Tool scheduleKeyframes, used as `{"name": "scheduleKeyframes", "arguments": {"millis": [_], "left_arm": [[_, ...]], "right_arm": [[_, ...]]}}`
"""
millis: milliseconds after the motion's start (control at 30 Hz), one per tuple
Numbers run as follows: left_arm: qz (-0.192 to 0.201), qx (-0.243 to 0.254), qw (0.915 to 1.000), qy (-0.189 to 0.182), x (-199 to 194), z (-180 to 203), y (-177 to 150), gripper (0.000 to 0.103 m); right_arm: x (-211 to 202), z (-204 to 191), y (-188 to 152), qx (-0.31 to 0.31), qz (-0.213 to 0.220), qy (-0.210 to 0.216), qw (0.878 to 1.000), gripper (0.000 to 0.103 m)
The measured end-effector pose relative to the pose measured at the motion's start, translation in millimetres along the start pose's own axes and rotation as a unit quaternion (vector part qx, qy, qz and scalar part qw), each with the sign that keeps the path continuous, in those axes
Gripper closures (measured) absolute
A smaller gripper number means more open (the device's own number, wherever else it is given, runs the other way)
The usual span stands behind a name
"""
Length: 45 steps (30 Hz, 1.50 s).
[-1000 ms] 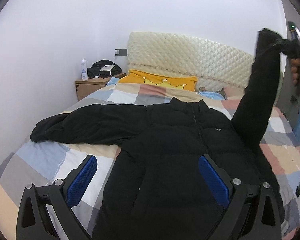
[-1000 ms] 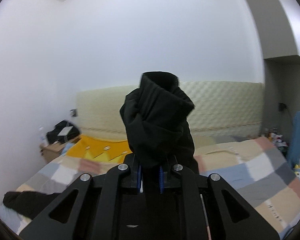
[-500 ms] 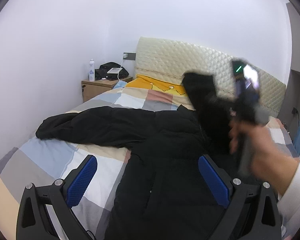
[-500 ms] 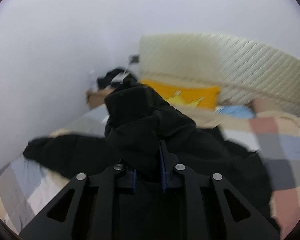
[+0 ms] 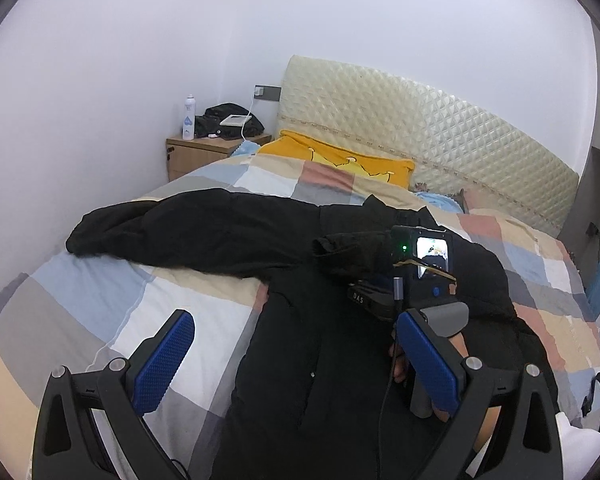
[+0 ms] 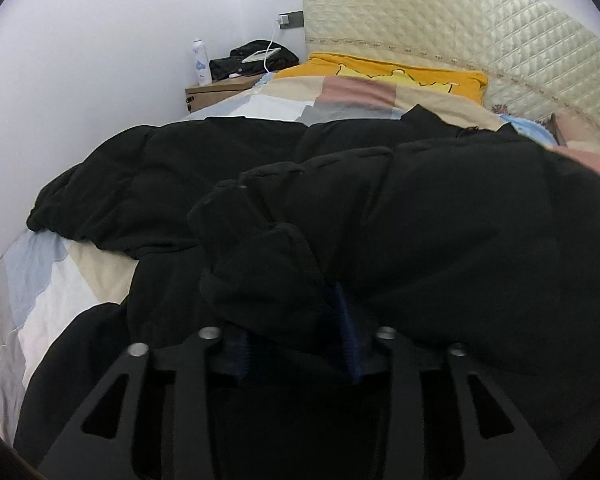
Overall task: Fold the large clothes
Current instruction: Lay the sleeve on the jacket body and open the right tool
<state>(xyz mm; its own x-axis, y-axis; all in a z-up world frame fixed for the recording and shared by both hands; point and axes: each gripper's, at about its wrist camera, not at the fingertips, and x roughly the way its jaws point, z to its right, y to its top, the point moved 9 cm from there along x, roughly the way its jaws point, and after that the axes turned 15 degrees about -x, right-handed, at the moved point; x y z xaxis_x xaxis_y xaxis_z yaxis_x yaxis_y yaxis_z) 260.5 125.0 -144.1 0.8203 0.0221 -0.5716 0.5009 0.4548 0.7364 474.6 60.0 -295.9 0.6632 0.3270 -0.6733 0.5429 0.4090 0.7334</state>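
Item: black jacket (image 5: 308,344) on bed (image 5: 80,312); right claw (image 6: 296,344) jaws opening w/ sleeve cuff (image 6: 260,264) between, mid-frame; left claw (image 5: 300,364) wide, empty. Risk: puffy cuff may snag on pads or spring back off chest, undoing fold.

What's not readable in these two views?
- Jacket hem: cut off by the bottom edge, both views.
- Right gripper pads: jaws opening, cuff between them, but black fabric hides any contact, right wrist view.
- Bottle label: too small, both views.
- Right edge of the bed: hidden by the jacket, right wrist view.
- Left gripper: open, nothing between its fingers.
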Motion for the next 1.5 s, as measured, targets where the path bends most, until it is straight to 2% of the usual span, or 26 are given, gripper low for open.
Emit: {"name": "scheduleKeyframes", "arguments": {"millis": [33,100,133,167,233,367,533,667,833,967,1133,1500], "left_arm": [[-0.003,0.002,1.0000,0.002,4.0,0.0,-1.9,0.001],[-0.013,0.004,0.9999,0.005,10.6,0.6,-5.4,0.001],[-0.019,0.005,0.9998,0.005,12.7,1.5,-7.0,0.001],[-0.023,0.009,0.9997,0.006,14.1,1.9,-8.1,0.001],[-0.020,0.016,0.9996,0.007,11.7,2.9,-8.3,0.001],[-0.012,0.021,0.9997,0.010,3.7,3.4,-7.9,0.001],[-0.001,0.029,0.9995,0.008,-8.3,5.3,-9.9,0.001],[0.012,0.037,0.9992,0.011,-18.3,6.7,-12.5,0.001],[0.026,0.034,0.9990,-0.009,-34.4,15.0,-14.3,0.001],[0.043,0.036,0.9983,-0.017,-50.8,23.7,-15.1,0.001],[0.047,0.052,0.9975,-0.001,-66.0,22.6,-28.5,0.001],[0.037,0.061,0.9974,0.008,-75.0,14.6,-47.9,0.001]], "right_arm": [[0.4,0.3,-0.6,0.000,-0.002,0.004,1.000,0.051],[-1.6,-4.2,1.3,-0.005,-0.009,0.019,1.000,0.024],[-6.1,-10.3,3.3,-0.011,-0.007,0.034,0.999,0.005],[-11.7,-14.4,6.0,-0.017,-0.004,0.035,0.999,0.000],[-27.7,-18.8,10.4,-0.016,0.011,0.040,0.999,0.000],[-62.8,-7.9,14.5,0.038,0.030,0.055,0.997,0.000],[-121.8,22.1,12.8,0.021,0.048,0.003,0.999,0.000],[-171.5,49.2,9.1,0.033,0.067,-0.022,0.997,0.000],[-232.7,74.9,5.7,0.043,0.092,-0.053,0.993,0.000],[-276.2,86.2,-2.6,0.049,0.105,-0.075,0.990,0.000],[-328.2,89.8,-24.6,0.055,0.134,-0.097,0.985,0.000],[-363.4,82.3,-92.0,0.063,0.149,-0.101,0.982,0.000]]}}
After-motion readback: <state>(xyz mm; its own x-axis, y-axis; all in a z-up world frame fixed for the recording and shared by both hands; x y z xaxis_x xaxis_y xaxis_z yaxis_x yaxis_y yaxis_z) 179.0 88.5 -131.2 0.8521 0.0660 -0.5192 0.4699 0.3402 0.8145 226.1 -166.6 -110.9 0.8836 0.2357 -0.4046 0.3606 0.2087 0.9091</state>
